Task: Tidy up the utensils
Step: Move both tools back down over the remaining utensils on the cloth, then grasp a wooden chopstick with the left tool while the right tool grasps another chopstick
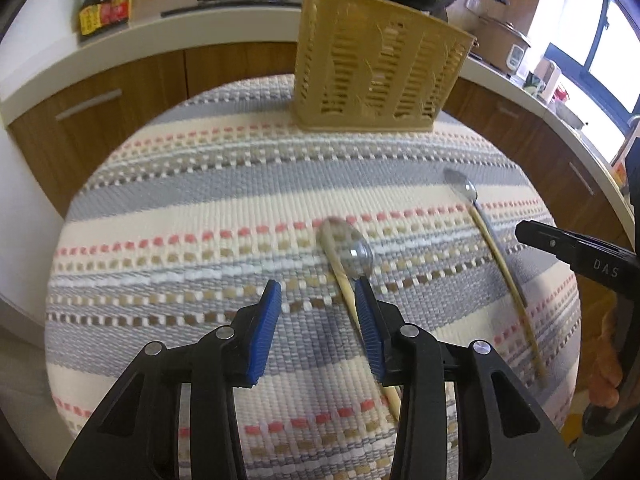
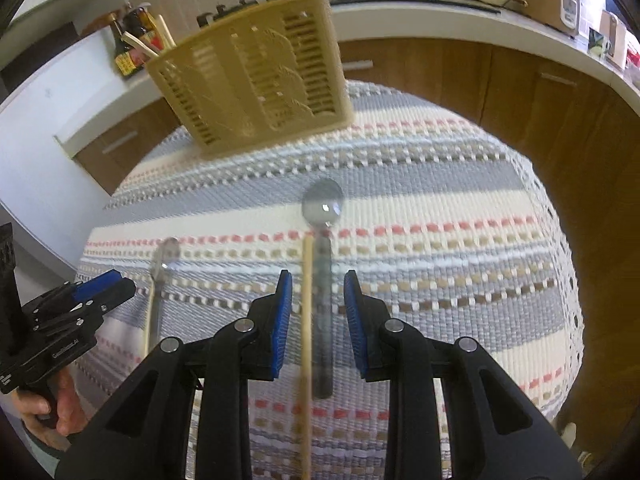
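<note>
1. While a round table covered by a striped woven cloth (image 1: 200,208) fills both wrist views, the left gripper (image 1: 316,304) is seen at the left with its blue-padded fingers spread apart, nothing held between them.
2. Just ahead of its right finger, a shiny metal spoon (image 1: 352,250) and a pale wooden chopstick (image 1: 344,280) are shown lying together on the cloth.
3. Further back, a tan slotted plastic utensil basket (image 1: 376,72) is seen standing upright, chopsticks rising from it.
4. Further right, a second metal spoon (image 2: 322,208) and second wooden chopstick (image 2: 307,300) are framed side by side between the parted fingers of the right gripper (image 2: 318,296), ungripped.
</note>
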Action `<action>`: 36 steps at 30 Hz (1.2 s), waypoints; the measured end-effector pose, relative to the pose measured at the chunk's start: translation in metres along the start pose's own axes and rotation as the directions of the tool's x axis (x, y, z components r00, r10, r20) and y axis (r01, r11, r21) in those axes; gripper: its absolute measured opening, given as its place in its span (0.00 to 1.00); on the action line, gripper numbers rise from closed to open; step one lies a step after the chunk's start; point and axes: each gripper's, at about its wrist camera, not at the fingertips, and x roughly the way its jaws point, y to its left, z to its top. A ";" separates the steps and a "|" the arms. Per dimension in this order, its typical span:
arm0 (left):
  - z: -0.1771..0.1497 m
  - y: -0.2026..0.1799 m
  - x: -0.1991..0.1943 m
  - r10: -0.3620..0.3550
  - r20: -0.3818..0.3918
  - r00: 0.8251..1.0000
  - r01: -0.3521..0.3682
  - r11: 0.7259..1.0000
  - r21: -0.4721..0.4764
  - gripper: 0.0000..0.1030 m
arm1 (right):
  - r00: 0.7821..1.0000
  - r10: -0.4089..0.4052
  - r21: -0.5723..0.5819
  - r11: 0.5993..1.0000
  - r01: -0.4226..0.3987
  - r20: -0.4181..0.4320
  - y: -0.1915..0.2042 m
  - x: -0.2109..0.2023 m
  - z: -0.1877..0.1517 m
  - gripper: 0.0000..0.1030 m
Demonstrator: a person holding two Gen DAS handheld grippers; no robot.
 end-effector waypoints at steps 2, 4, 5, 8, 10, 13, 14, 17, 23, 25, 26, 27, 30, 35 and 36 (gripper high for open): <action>-0.002 -0.003 0.004 0.011 -0.015 1.000 -0.011 1.000 0.009 0.35 | 1.000 0.014 -0.023 1.000 -0.015 -0.017 0.004 0.003 -0.002 0.23; -0.003 -0.007 0.008 0.025 -0.024 0.999 -0.025 1.000 0.018 0.35 | 0.999 0.031 -0.061 0.998 -0.034 -0.034 0.013 0.006 -0.005 0.23; -0.004 -0.009 0.011 0.036 -0.027 0.999 -0.035 0.999 0.027 0.35 | 0.999 0.034 -0.072 0.997 -0.036 -0.040 0.017 0.007 -0.006 0.23; -0.004 -0.014 0.014 0.061 -0.023 0.998 -0.060 0.997 0.050 0.35 | 0.998 0.003 -0.092 0.996 -0.008 -0.055 0.024 0.013 -0.007 0.22; -0.003 -0.016 0.014 0.069 -0.024 0.997 -0.068 0.996 0.058 0.35 | 0.998 -0.015 -0.097 0.995 0.009 -0.061 0.026 0.019 -0.006 0.21; -0.002 -0.017 0.014 0.073 -0.030 0.997 -0.071 0.995 0.063 0.35 | 0.997 -0.049 -0.115 0.992 0.042 -0.060 0.028 0.021 -0.009 0.21; -0.001 -0.018 0.014 0.076 -0.032 0.997 -0.073 0.995 0.065 0.35 | 0.997 -0.052 -0.123 0.991 0.045 -0.061 0.029 0.022 -0.009 0.21; 0.001 -0.022 0.014 0.083 -0.034 0.996 -0.080 0.994 0.079 0.35 | 0.996 -0.063 -0.128 0.990 0.054 -0.069 0.032 0.024 -0.009 0.20; 0.000 -0.031 0.018 0.123 -0.034 0.992 -0.118 0.984 0.131 0.33 | 0.987 -0.141 -0.195 0.973 0.123 -0.082 0.052 0.034 -0.007 0.10; -0.001 -0.031 0.018 0.145 -0.033 0.989 -0.139 0.979 0.146 0.27 | 0.987 -0.123 -0.204 0.974 0.100 -0.103 0.057 0.036 -0.006 0.08; -0.002 -0.029 0.017 0.149 -0.034 0.988 -0.142 0.978 0.152 0.22 | 0.987 -0.113 -0.203 0.975 0.089 -0.111 0.059 0.037 -0.005 0.08; -0.001 -0.027 0.016 0.153 -0.036 0.988 -0.146 0.977 0.155 0.17 | 0.986 -0.119 -0.207 0.974 0.093 -0.114 0.061 0.039 -0.005 0.08; -0.001 -0.020 0.013 0.161 -0.047 0.986 -0.152 0.976 0.157 0.11 | 0.988 -0.086 -0.194 0.979 0.060 -0.129 0.058 0.041 -0.004 0.08; -0.003 -0.013 0.010 0.154 -0.063 0.986 -0.142 0.975 0.169 0.12 | 0.984 -0.066 -0.183 0.983 0.034 -0.168 0.049 0.043 -0.003 0.08; -0.003 -0.012 0.010 0.145 -0.071 0.987 -0.131 0.977 0.170 0.14 | 0.982 -0.065 -0.189 0.981 0.031 -0.176 0.048 0.042 -0.003 0.08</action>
